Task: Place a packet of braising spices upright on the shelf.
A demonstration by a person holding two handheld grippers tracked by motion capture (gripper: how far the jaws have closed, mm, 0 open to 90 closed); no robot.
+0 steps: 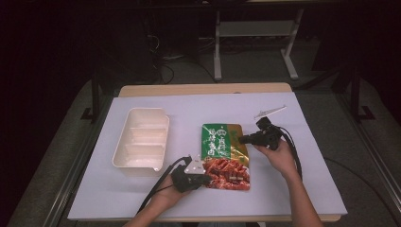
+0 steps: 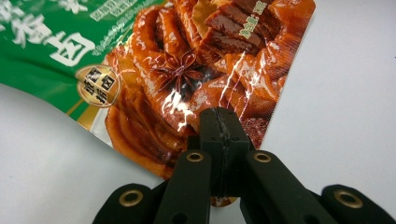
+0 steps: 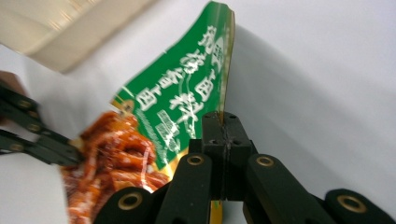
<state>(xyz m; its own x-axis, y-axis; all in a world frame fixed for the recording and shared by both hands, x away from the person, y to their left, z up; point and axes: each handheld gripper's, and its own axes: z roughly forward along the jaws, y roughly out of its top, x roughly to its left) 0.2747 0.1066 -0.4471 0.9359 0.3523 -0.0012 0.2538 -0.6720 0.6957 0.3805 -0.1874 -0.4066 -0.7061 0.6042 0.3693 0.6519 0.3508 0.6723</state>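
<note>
Pinching the food pouch point(image 1: 225, 155) from both sides, I have my left gripper point(image 1: 204, 178) clamped on its red lower-left edge and my right gripper point(image 1: 242, 139) clamped on its green right edge. The pouch sits at the centre of the frame on the white table cover point(image 1: 302, 189), with the cream tray point(image 1: 142, 141) to its left

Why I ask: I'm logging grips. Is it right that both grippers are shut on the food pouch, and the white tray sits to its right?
Not quite. Both the left gripper and right gripper are shut on the food pouch, but the high view shows the white tray to its left.
</note>
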